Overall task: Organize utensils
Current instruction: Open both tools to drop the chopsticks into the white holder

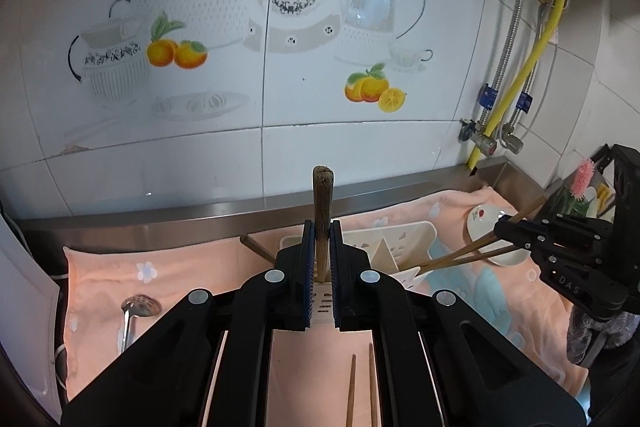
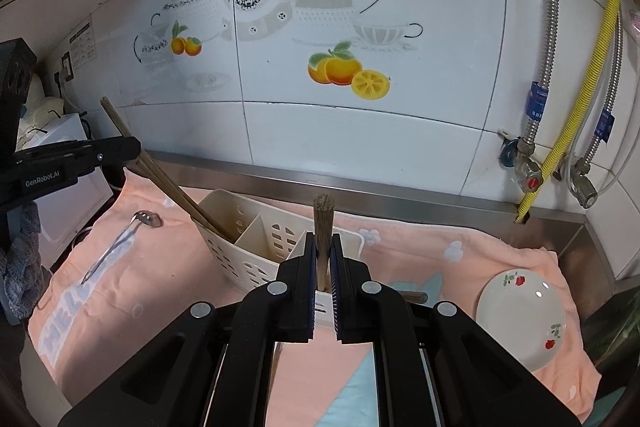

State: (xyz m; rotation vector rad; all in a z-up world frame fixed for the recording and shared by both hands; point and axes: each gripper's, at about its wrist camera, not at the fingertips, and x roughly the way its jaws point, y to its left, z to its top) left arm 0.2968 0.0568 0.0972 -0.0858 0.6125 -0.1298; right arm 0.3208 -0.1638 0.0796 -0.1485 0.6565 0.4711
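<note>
At the lower left of the left wrist view, a perforated metal ladle (image 1: 141, 305) lies on the soft peach towel (image 1: 100, 283) that covers the steel-edged counter (image 1: 168, 223). Your left claw (image 1: 321, 251) fills the lower middle of that frame, its ribbed blue pads closed tight on a pair of brown wooden chopsticks (image 1: 322, 211) that stand nearly upright, blunt ends up and tips down in the cream plastic utensil caddy (image 1: 404, 239). Two loose chopsticks (image 1: 352, 391) lie flat on the towel between the claw's black arms. At the right edge, your right claw (image 1: 505, 227) pinches a second slanted pair (image 1: 460, 253), whose tips reach into the caddy.

In the right wrist view, the left claw (image 2: 134, 147) sits at far left, clamped on its slanted sticks in the slotted caddy's (image 2: 240, 223) left compartment. Your right claw (image 2: 323, 259) at centre is squeezed shut on its own chopsticks (image 2: 323, 223) over the caddy's right end. A round glossy white saucer (image 2: 520, 315) with red flowers rests on the towel at lower right.
</note>
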